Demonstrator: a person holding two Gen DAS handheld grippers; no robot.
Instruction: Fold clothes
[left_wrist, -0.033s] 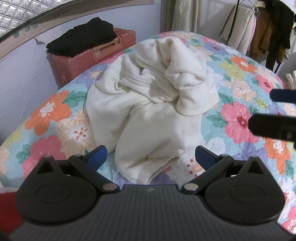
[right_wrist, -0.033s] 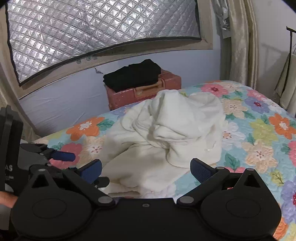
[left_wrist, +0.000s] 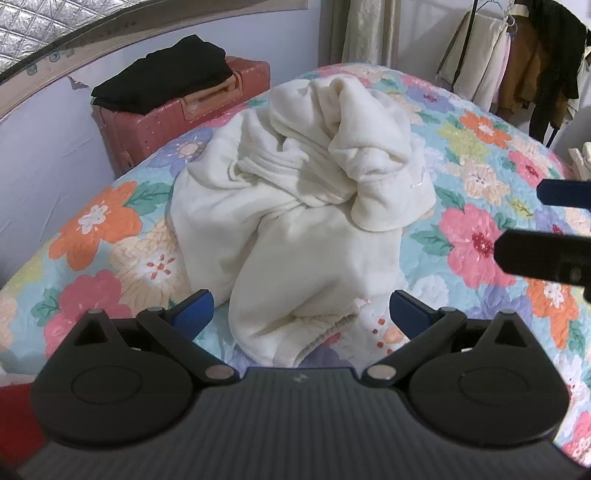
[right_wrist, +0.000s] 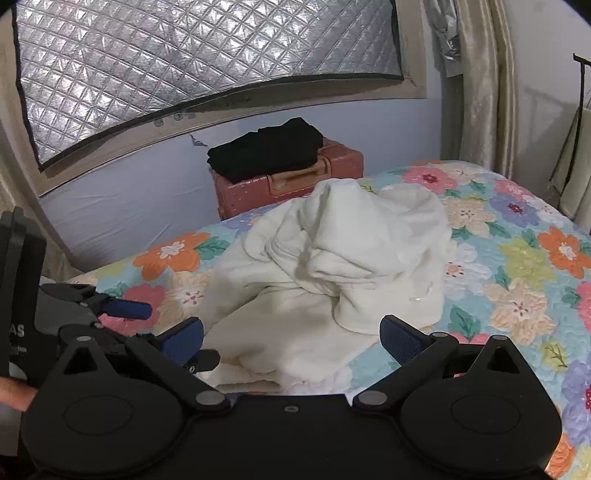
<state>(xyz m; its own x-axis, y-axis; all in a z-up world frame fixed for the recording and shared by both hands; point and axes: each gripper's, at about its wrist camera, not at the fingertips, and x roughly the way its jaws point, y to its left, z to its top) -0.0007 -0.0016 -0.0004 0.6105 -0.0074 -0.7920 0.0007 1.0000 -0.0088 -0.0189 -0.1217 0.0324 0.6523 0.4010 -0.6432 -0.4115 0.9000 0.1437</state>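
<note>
A crumpled cream fleece garment (left_wrist: 295, 221) lies in a heap on the floral bedspread (left_wrist: 99, 229); it also shows in the right wrist view (right_wrist: 332, 266). My left gripper (left_wrist: 301, 314) is open, its blue-padded fingers either side of the garment's near hem, holding nothing. My right gripper (right_wrist: 291, 338) is open and empty, just short of the garment's near edge. The right gripper's fingers (left_wrist: 546, 251) enter the left wrist view from the right. The left gripper (right_wrist: 122, 321) shows at the left of the right wrist view.
A pink suitcase (left_wrist: 192, 114) with folded black clothes (left_wrist: 166, 74) on top stands against the wall behind the bed; it also shows in the right wrist view (right_wrist: 291, 181). Hanging clothes (left_wrist: 517, 55) are at the far right. A quilted silver window cover (right_wrist: 184, 66) is above.
</note>
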